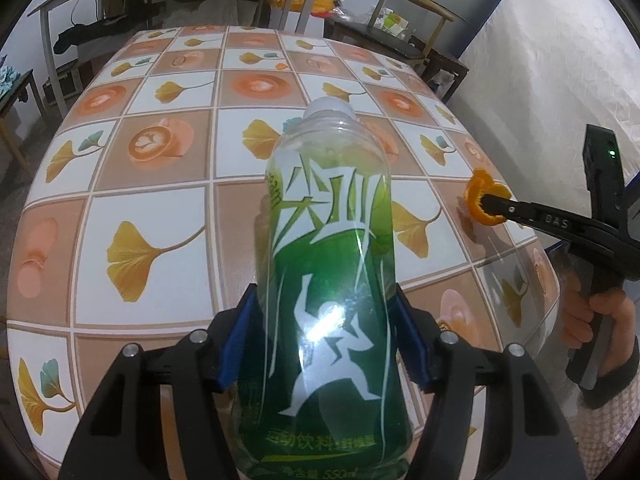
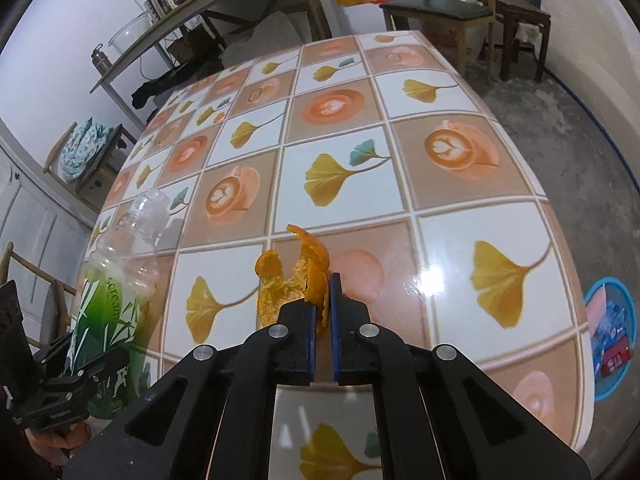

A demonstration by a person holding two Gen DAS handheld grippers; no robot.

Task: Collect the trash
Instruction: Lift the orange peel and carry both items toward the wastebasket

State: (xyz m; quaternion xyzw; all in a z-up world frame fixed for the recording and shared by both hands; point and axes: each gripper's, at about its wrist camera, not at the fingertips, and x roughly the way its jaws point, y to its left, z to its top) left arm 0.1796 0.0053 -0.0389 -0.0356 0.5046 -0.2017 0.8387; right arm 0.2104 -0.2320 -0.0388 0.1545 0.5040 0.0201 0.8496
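**Green bottle in left claw, orange peel in right claw**

Green and white printed film covers the lower body of the clear plastic bottle (image 1: 332, 280). The bottle stands between the blue pads (image 1: 236, 344) of the left claw (image 1: 326, 340). Both pads press against the bottle's sides, so the left claw is grasping the bottle. The bottle's clear upper section and neck point away from the camera, over the counter (image 1: 160, 216). From the right wrist view, the same bottle (image 2: 116, 280) appears at the left edge, tilted, with the left claw (image 2: 76, 380) clamped around its labelled part.

The right claw (image 2: 323, 312) is clenched on a piece of orange peel (image 2: 300, 276). The peel's lower edge sits between the two blue pads (image 2: 336, 320), which stand nearly closed with only the peel separating them. The rest of the peel curls upward and to the left of the fingertips. In the left wrist view, the right claw (image 1: 486, 202) reaches in from the right, the peel (image 1: 480, 196) is pinched at its tip near the counter's right edge, and a hand (image 1: 596, 320) grips the handle.

The counter carries a glossy tiled cloth printed with ginkgo leaves and coffee cups. On the floor beside the counter's right edge, a blue round bin (image 2: 612, 336) holds assorted wrappers. A dark-seated chair (image 2: 440, 10) stands beyond the far end of the counter.
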